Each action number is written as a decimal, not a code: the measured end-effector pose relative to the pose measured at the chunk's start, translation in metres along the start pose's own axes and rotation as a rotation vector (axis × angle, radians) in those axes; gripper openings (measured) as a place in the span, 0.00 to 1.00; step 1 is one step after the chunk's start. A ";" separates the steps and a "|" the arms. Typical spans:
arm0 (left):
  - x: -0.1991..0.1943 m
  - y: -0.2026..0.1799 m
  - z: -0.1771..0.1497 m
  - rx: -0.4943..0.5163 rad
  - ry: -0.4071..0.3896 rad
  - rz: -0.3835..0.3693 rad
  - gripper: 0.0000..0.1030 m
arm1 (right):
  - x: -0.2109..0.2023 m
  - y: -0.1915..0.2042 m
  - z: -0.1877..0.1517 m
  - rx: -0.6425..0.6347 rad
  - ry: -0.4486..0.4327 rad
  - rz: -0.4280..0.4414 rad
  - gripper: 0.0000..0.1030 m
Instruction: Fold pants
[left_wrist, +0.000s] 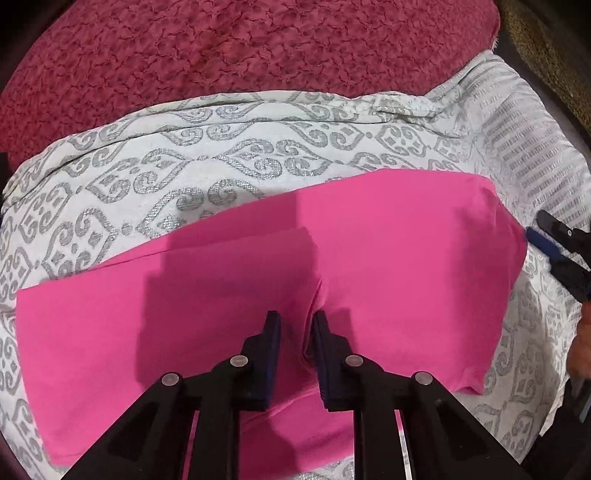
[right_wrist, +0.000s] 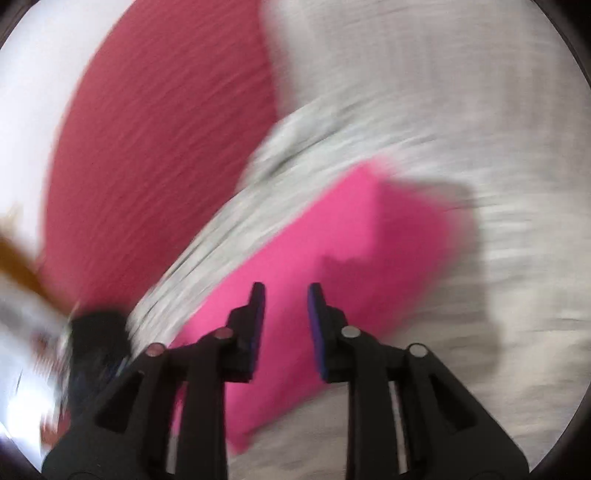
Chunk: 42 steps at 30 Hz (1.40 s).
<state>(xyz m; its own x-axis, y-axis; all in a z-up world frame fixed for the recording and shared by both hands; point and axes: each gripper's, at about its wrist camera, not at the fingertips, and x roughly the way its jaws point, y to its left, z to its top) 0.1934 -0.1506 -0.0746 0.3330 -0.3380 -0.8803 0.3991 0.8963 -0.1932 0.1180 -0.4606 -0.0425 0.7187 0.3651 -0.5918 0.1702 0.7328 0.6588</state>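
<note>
No brand, label or writing can be read on anything in either view. The pants (left_wrist: 369, 258) are bright pink, of a smooth, matte, thin knit, and lie as a flat, roughly rectangular folded slab on a white bedcover (left_wrist: 221, 155) woven with silvery-grey scroll and heart-like motifs and, toward the right edge, rows of short grey dashes. Behind the bedcover lies a dark red blanket (left_wrist: 240, 48) with a crinkled, bubbly texture. In the left wrist view the left gripper (left_wrist: 295, 317) points down onto the near part of the pants; its two black fingers with dark blue pads stand close together, and a raised ridge of pink cloth is gathered and pinched between them, with soft creases running up from the tips. The right end of the pants is a rounded, thicker fold, and just beside it, at the frame's right edge, the right gripper (left_wrist: 546, 236) shows as black fingers with a blue pad, apart from the cloth. The right wrist view is heavily blurred: there the right gripper (right_wrist: 284, 291) has its fingers spread with nothing between them, held above the pants (right_wrist: 332, 236), whose pink shape lies on the pale bedcover (right_wrist: 461, 129) beside the red blanket (right_wrist: 155, 140).
</note>
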 end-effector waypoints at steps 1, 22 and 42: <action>-0.001 -0.002 -0.001 -0.002 0.001 -0.003 0.19 | 0.017 0.013 -0.004 -0.028 0.070 0.054 0.37; -0.002 -0.014 -0.010 0.120 -0.006 -0.007 0.10 | 0.223 0.120 -0.035 -0.070 0.529 0.086 0.05; -0.040 -0.012 -0.016 0.117 -0.095 -0.077 0.49 | 0.084 0.030 0.000 -0.097 0.222 -0.179 0.26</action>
<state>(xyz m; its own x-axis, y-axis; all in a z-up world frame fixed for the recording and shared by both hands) 0.1612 -0.1431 -0.0439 0.3744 -0.4350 -0.8189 0.5215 0.8290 -0.2019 0.1834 -0.4083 -0.0723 0.5158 0.3341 -0.7889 0.2082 0.8443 0.4937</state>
